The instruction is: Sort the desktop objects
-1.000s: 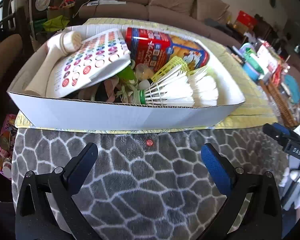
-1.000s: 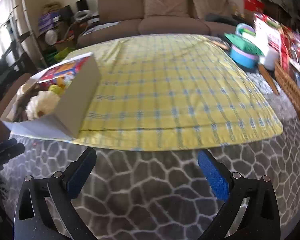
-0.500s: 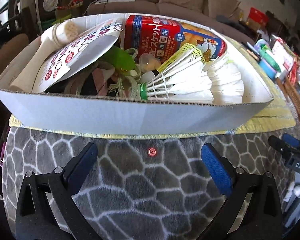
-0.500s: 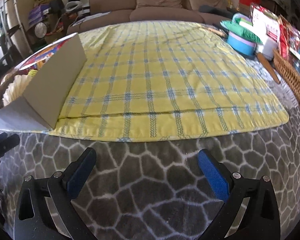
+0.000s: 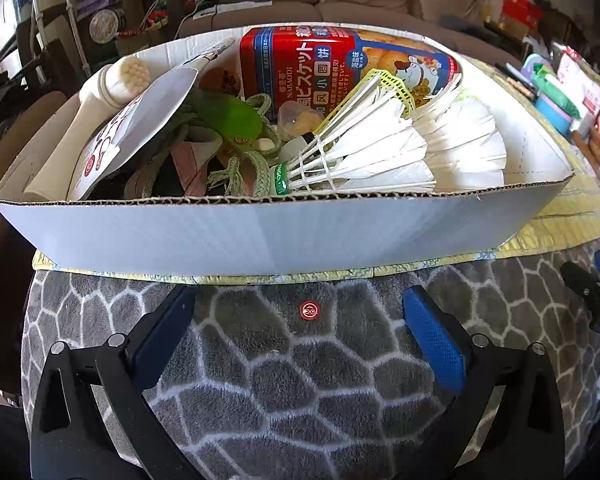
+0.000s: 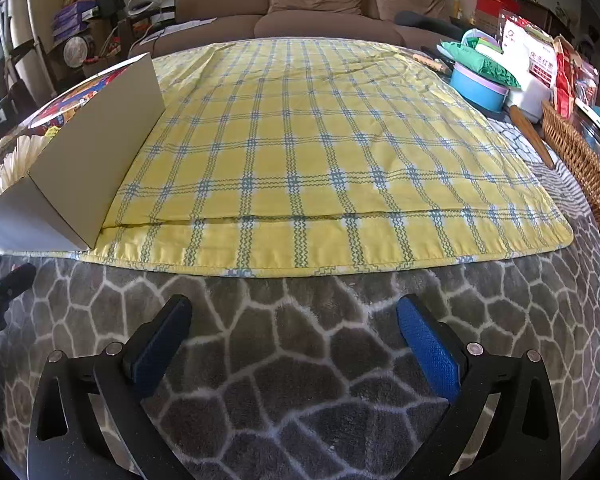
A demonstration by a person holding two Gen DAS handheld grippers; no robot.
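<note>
Both my claws, left claw [image 5: 298, 320] and right claw [image 6: 294, 322], wide apart, empty, just short of the cardboard box [image 5: 260, 232]. Reach step; next, pick the shuttlecock [image 5: 356, 160].

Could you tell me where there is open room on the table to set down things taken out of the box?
The yellow checked cloth lies bare between the cardboard box on its left and the blue tub and wicker basket on its right. The grey blanket in front of both grippers is also free. The box itself is crammed full.
</note>
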